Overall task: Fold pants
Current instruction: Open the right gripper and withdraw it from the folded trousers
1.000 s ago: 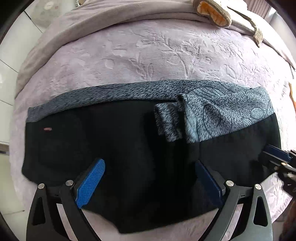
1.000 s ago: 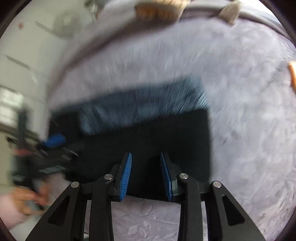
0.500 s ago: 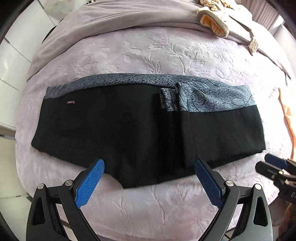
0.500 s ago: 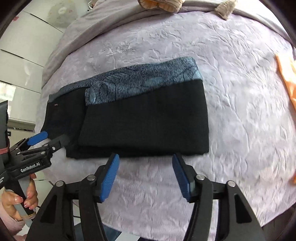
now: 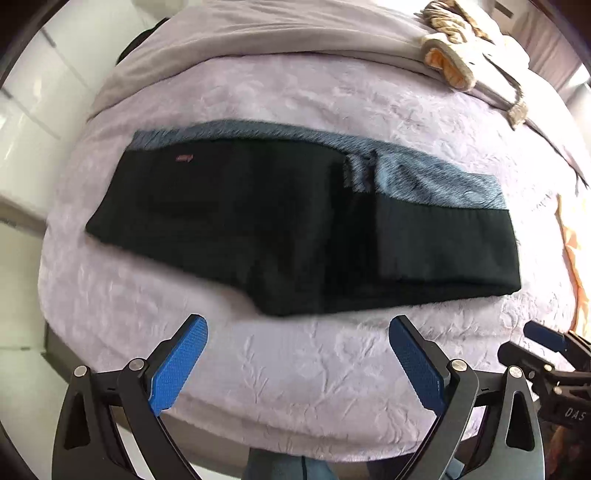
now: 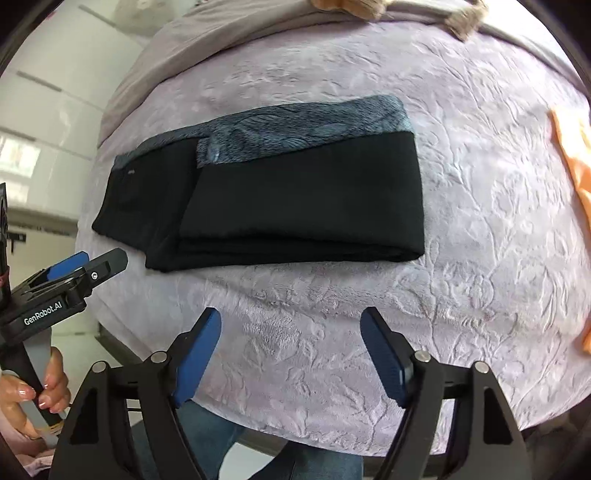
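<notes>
Black pants [image 5: 288,229] with a grey patterned waistband lie folded flat across the lilac bedspread [image 5: 295,369]; they also show in the right wrist view [image 6: 280,199], with a folded-over layer on the right part. My left gripper [image 5: 295,362] is open and empty, held back from the pants' near edge. My right gripper [image 6: 291,354] is open and empty, also short of the near edge. The right gripper shows at the lower right of the left wrist view [image 5: 546,350]; the left gripper shows at the left of the right wrist view [image 6: 74,273].
A beige garment with orange lining [image 5: 450,62] lies at the far side of the bed on a grey blanket [image 5: 258,33]. An orange cloth [image 6: 576,177] lies at the right edge. White cabinets [image 6: 48,110] stand to the left. The bed's near edge is just below both grippers.
Both grippers have pulled back off the pants toward the bed's near edge. The right gripper's jaws have opened wider. The pants stay folded on the bed.
</notes>
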### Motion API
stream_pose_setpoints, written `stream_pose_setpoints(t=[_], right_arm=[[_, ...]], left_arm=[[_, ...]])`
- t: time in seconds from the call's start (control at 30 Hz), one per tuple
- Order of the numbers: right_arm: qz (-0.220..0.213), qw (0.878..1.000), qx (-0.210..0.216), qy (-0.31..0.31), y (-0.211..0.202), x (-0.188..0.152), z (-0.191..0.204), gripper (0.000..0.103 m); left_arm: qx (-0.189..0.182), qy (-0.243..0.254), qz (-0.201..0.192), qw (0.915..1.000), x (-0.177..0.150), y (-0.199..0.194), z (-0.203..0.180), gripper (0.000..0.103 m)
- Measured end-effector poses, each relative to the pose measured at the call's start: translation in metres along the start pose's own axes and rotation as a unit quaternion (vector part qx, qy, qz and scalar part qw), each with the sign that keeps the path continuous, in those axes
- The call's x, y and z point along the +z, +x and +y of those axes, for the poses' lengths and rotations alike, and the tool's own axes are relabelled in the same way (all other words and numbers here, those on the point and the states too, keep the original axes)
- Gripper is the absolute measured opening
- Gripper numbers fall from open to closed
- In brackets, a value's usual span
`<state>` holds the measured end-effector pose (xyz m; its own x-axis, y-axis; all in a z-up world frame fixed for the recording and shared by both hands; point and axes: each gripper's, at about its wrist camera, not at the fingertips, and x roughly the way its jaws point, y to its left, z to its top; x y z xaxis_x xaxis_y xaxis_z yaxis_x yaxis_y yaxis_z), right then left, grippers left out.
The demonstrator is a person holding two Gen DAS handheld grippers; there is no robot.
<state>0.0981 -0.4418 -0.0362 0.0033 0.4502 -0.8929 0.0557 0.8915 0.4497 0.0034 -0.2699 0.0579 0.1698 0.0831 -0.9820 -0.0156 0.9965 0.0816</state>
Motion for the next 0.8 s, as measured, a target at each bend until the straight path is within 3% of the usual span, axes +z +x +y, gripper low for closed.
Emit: stream_pose_setpoints(t=[0.23, 0.53, 0.8], right_arm=[[0.008, 1.0, 0.001, -0.026, 0.013, 0.002, 0.015, 0.085], [0.015, 1.0, -0.025, 0.009, 0.026, 0.007, 0.047, 0.086], [0.032, 0.998, -0.046, 0.026, 0.054, 0.006, 0.109, 0.086]], left_arm=[[-0.004, -0.039, 0.024, 0.9989, -0.022, 0.002, 0.036, 0.102], [-0.007, -0.014, 0.022, 0.9996, 0.002, 0.011, 0.086, 0.102], [-0.02, 0.011, 0.026, 0.9994, 0.014, 0.03, 0.135, 0.102]])
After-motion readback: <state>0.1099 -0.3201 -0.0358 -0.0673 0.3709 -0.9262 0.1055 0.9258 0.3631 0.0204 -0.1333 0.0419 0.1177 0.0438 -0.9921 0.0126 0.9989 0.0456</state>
